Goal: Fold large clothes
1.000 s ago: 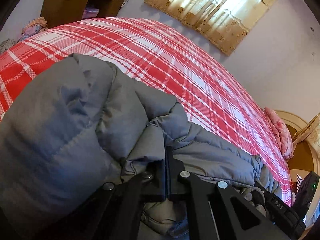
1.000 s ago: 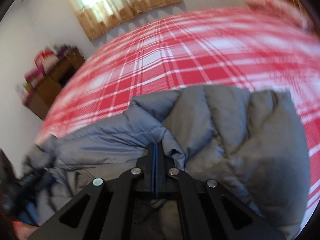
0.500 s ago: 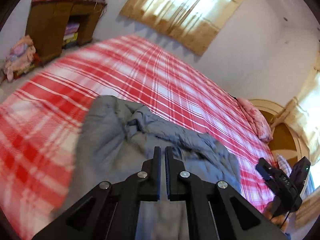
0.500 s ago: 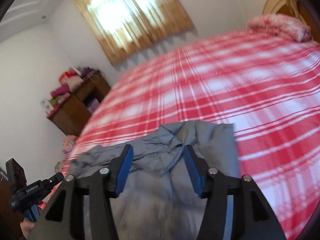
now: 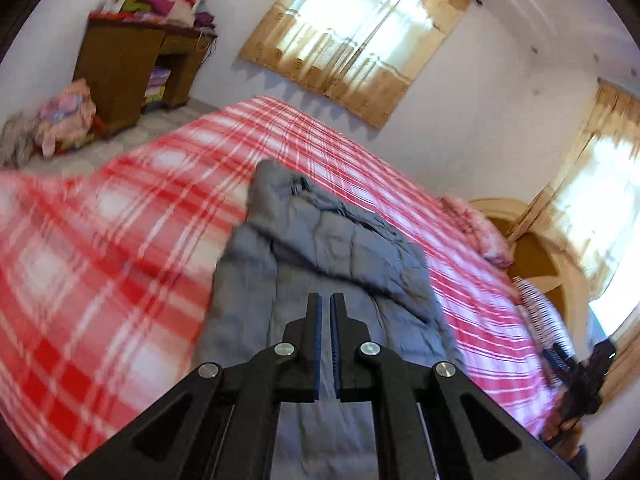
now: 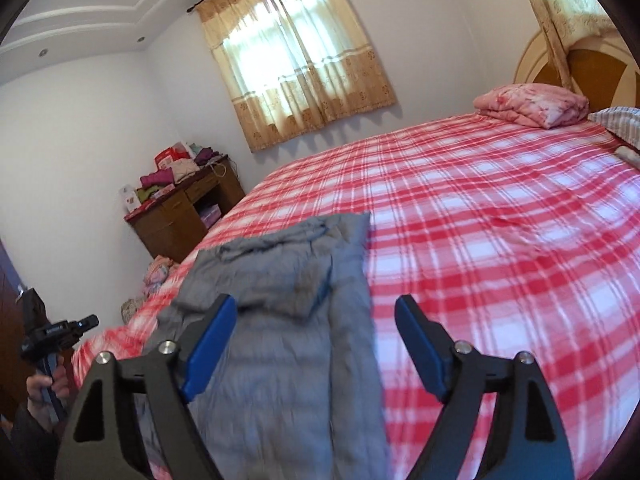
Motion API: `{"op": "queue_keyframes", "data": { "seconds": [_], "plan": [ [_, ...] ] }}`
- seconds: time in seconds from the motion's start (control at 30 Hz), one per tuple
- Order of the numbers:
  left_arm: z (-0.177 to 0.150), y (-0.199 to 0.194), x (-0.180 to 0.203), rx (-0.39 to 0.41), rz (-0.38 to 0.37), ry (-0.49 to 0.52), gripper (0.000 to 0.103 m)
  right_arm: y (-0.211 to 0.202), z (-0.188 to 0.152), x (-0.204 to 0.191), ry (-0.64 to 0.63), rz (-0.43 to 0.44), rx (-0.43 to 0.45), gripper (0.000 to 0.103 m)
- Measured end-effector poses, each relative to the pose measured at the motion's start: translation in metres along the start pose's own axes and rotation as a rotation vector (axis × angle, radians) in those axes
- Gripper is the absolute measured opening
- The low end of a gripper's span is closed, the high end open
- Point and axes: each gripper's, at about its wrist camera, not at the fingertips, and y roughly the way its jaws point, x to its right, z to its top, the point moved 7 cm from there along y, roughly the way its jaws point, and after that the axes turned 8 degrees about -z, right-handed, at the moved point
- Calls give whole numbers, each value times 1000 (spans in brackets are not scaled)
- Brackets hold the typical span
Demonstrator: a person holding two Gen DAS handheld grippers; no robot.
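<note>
A grey quilted jacket lies folded lengthwise on the red plaid bed. It also shows in the right wrist view on the bed. My left gripper is raised above the jacket's near part, its jaws nearly together with a thin gap and nothing between them. My right gripper is wide open and empty, held above the jacket's near end. The right gripper also shows at the far right of the left wrist view.
A pink folded blanket and a striped pillow lie at the headboard end. A wooden desk piled with clothes stands by the wall. More clothes lie on the floor beside it.
Both grippers let go of the jacket and pulled back and up. The right gripper opened wide. The jacket now lies flat on the bed.
</note>
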Motion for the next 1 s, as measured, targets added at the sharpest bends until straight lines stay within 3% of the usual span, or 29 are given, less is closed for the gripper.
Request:
{"op": "queue_keyframes", "data": {
  "seconds": [0.07,0.13,0.2,0.23,0.3,0.37,0.47,0.63,0.8,1.0],
  "plan": [
    [-21,-13,-9,-12,-10,-47,6,-10,-17,5,6,-2,-35,84],
    [-42,-20,-21,-39,-17,-89,25,-13,-36,8,8,-8,-73,84],
    [-59,-26,-29,-66,-22,-127,81,-13,-53,13,0,-18,-105,84],
    [-66,-29,-32,-68,-36,-146,88,-11,-61,13,-2,-27,-118,84],
    [-74,-38,-35,-54,-56,-173,91,-13,-75,15,12,-26,-134,84],
    [-78,-40,-39,-65,17,-124,91,-10,-87,12,16,-20,-154,84],
    [-91,-27,-43,-162,161,-9,91,7,-101,13,5,-65,-206,84],
    [-119,-1,-62,-306,276,35,91,16,-124,18,-17,-106,-259,84],
    [-123,10,-60,-327,303,108,90,19,-135,25,-15,-131,-296,84],
    [-135,12,-57,-353,192,52,90,23,-147,33,9,-127,-341,84]
  ]
}}
